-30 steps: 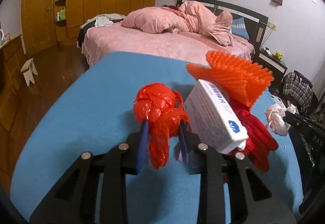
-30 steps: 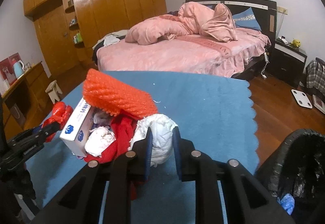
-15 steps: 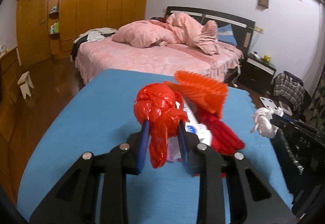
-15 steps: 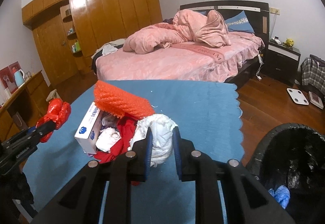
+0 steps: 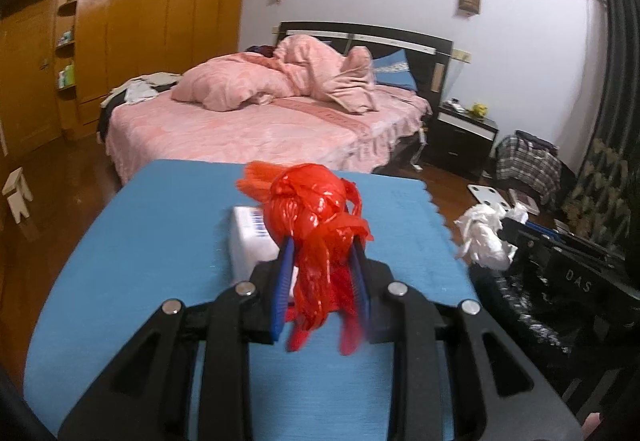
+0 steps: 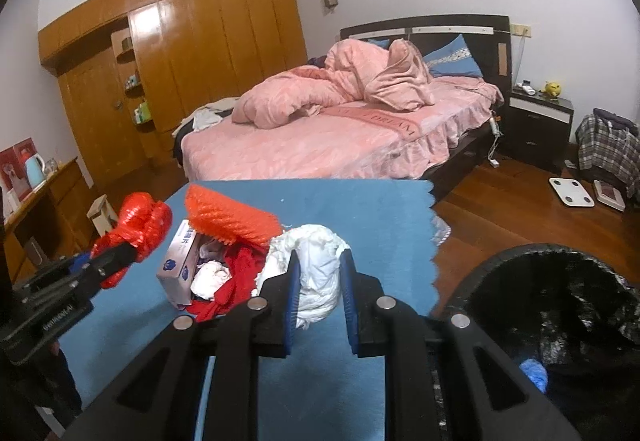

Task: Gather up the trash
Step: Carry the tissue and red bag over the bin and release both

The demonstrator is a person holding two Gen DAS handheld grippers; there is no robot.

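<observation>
Left gripper [image 5: 322, 261] clamped on a knotted red plastic bag [image 5: 316, 209], blue finger pads [image 5: 282, 281] pressed to both sides, loose ends of the bag dangling below the fingers, all held up over a blue-covered table [image 5: 140, 261]. Same bag [image 6: 140, 227] seen from the right wrist view at the far left, raised above the table edge in the black fingers. Right gripper [image 6: 320, 281] closed around a crumpled white paper wad [image 6: 316, 265], wad bulging out above and between the pads; same wad [image 5: 484, 237] visible from the left wrist view at the right, past the scalloped table edge and above the bin rim. Black-lined trash bin [image 6: 560, 281] just beside the table at lower right, a blue scrap [image 6: 532, 373] lying inside. Remaining pile on the table between the two grippers: white carton with blue print [image 6: 178, 265], orange foam net sleeve [image 6: 230, 219] resting over it, red cloth-like item [image 6: 240, 273] and a smaller white paper ball [image 6: 210, 277] touching the carton. Beyond the table, a bed with pink bedding [image 6: 320, 137], wooden wardrobe [image 6: 200, 41], dark nightstand [image 6: 540, 121], white scale [image 6: 572, 192] on the wooden floor.
</observation>
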